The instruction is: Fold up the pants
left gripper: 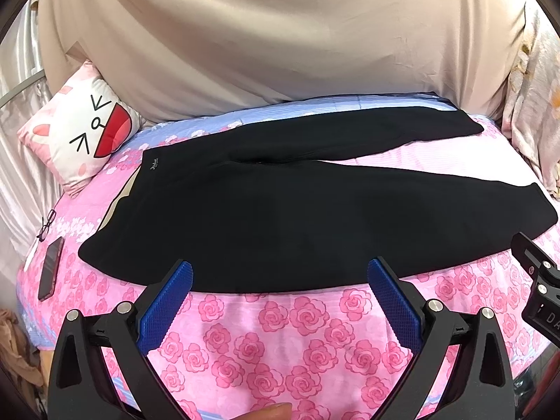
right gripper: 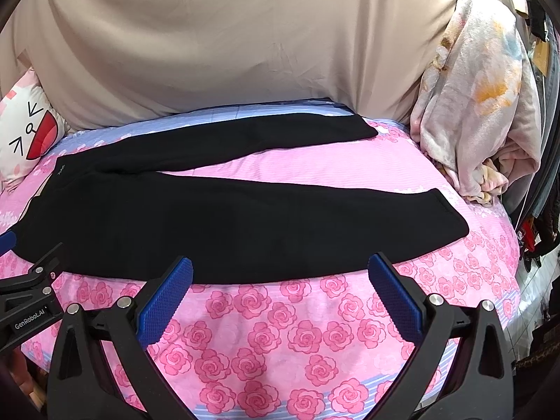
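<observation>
Black pants (left gripper: 280,210) lie flat on a bed with a pink rose-print sheet (left gripper: 280,343). The waistband is at the left and the two legs spread apart toward the right. My left gripper (left gripper: 280,273) hovers open over the near edge of the pants, nothing between its blue pads (left gripper: 168,301). In the right wrist view the same pants (right gripper: 245,217) stretch across the sheet (right gripper: 280,343). My right gripper (right gripper: 280,269) is also open at the near edge of the closer leg, empty. Part of the right gripper shows at the left view's right edge (left gripper: 539,276).
A cat-face pillow (left gripper: 84,133) rests at the back left. Glasses (left gripper: 46,224) and a dark phone (left gripper: 50,267) lie on the sheet left of the waistband. A beige cloth (left gripper: 280,35) hangs behind the bed. A floral blanket (right gripper: 483,105) is heaped at the right.
</observation>
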Motion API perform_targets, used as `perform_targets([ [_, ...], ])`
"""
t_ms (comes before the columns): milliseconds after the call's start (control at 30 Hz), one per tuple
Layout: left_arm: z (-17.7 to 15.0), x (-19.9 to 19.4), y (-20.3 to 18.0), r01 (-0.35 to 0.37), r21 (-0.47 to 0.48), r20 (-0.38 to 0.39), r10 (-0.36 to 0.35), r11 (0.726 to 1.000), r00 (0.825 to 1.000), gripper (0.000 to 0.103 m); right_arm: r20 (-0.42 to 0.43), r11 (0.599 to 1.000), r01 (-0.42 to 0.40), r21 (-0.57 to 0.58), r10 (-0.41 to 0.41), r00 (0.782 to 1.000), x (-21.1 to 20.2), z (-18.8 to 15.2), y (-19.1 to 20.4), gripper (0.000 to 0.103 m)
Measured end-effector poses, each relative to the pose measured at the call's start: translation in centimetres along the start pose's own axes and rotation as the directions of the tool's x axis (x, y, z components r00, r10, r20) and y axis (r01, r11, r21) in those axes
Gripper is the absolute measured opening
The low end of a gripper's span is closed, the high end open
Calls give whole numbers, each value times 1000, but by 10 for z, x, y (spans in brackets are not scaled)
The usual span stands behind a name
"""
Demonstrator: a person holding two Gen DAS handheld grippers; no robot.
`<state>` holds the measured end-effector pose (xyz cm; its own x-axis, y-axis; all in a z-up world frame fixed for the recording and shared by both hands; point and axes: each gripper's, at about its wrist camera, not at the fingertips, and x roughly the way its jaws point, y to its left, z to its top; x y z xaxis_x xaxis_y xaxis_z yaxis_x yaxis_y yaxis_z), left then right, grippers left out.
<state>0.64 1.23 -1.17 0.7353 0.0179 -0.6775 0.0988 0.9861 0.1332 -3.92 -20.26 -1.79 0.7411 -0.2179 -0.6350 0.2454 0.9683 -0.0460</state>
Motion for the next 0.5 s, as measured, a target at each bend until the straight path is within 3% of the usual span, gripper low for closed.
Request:
perform_targets([
  [500, 0, 0, 2, 2, -1, -1, -2, 1000, 1000, 98, 3, 1000, 1, -11, -1, 1000, 0, 0, 3, 98],
])
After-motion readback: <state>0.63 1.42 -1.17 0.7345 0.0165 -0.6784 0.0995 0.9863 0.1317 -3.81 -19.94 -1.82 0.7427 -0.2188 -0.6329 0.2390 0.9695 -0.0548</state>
